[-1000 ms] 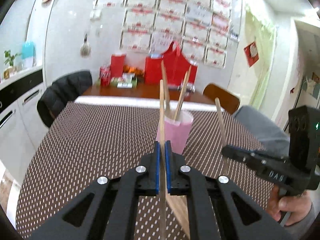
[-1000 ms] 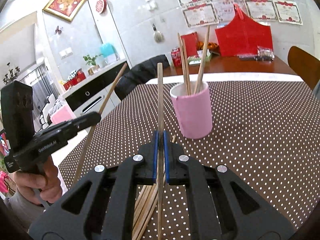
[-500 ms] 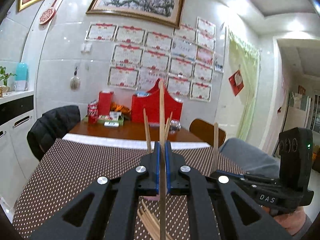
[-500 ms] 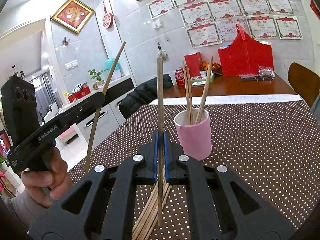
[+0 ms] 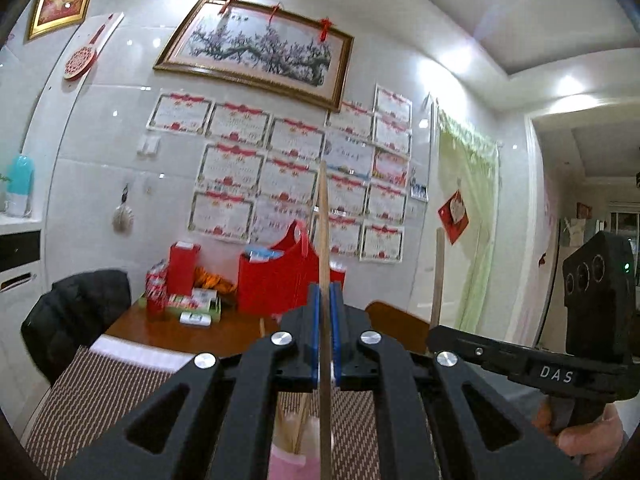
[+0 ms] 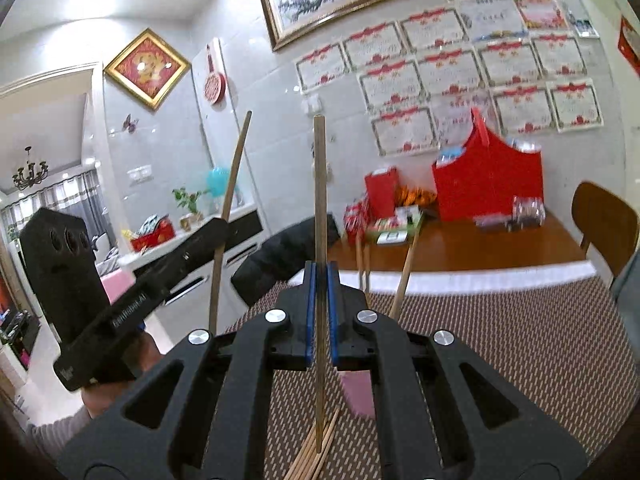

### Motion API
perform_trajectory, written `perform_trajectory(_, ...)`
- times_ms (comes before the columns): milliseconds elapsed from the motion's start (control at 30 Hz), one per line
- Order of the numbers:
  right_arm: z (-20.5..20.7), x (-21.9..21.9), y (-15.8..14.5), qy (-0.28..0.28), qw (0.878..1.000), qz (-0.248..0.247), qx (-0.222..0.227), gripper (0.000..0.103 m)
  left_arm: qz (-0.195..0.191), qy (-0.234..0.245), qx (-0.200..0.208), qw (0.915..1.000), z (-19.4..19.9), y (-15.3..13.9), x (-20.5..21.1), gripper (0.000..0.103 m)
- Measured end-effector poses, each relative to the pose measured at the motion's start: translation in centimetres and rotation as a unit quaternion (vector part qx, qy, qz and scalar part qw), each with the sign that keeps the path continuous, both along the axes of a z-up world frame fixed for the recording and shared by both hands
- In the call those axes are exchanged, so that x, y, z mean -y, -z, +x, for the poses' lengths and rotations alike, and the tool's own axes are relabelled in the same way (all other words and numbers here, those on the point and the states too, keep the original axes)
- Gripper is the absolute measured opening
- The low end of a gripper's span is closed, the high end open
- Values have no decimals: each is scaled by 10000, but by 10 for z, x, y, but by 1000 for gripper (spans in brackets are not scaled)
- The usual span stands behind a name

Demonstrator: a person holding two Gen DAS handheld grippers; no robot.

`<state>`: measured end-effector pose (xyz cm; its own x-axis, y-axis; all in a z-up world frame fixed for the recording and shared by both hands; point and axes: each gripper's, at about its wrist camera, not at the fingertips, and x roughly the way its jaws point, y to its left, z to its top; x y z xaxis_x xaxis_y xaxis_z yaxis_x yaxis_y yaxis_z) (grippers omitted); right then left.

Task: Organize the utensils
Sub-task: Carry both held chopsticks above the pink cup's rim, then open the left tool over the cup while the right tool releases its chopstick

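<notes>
Wooden chopstick (image 5: 323, 240), one, upright, clamped between the blue pads of the left gripper (image 5: 325, 332); jaws narrow, pressed on the stick, which runs above and below the pads. The gripper points about level toward the far wall.

Wooden chopstick, second (image 6: 319, 200), upright, clamped likewise in the right gripper (image 6: 319, 312); jaws narrow, pads on either side of the stick, lower end hanging free above the table. This gripper tilts slightly downward.

Left gripper as seen from the right wrist view (image 6: 218, 236): held at left by a hand (image 6: 116, 392) below its body, grey sleeve at the wrist; its stick leans a little.

Right gripper as seen from the left wrist view (image 5: 434, 338): held at right by a hand (image 5: 588, 436) wrapped round the grip.

Pink cup (image 6: 358, 394), near centre of the table, mostly hidden behind the gripper; chopsticks stand in it, leaning apart.

Loose chopsticks (image 6: 316, 452), a bundle lying flat on the table, near side, just left of the cup.

Table (image 6: 500, 340), brown cloth with white dots.
</notes>
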<state>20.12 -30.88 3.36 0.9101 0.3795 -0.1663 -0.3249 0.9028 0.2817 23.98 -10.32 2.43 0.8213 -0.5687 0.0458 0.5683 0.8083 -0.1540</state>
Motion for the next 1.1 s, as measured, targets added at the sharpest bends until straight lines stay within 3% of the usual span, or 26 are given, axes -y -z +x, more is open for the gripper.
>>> perform_trajectory(200,42,11,-27,122,9998,21,148,6,-142,123,172,9997,45,-9,22,5)
perform_trajectory(433,82,17,-33,167,9998,-12,145,6,-272,139,-72,9995,89,15,35,5)
perform_trajectory(700,117,16,-11,153,9998,-103,-79,6,-277,82,-339,9990,123,51,42,5)
perform_trajectory(1033,135,10,24,89,9982,-237,-537,8,-68,-141,-661,9977,136,83,40,7)
perform_trajectory(1067,135,11,28,63,9977,-206,-636,10,-22,-183,-674,9976,134,84,39,20)
perform_trajectory(1100,135,12,30,71,9975,-166,-686,31,5,-239,-683,9974,132,84,37,48)
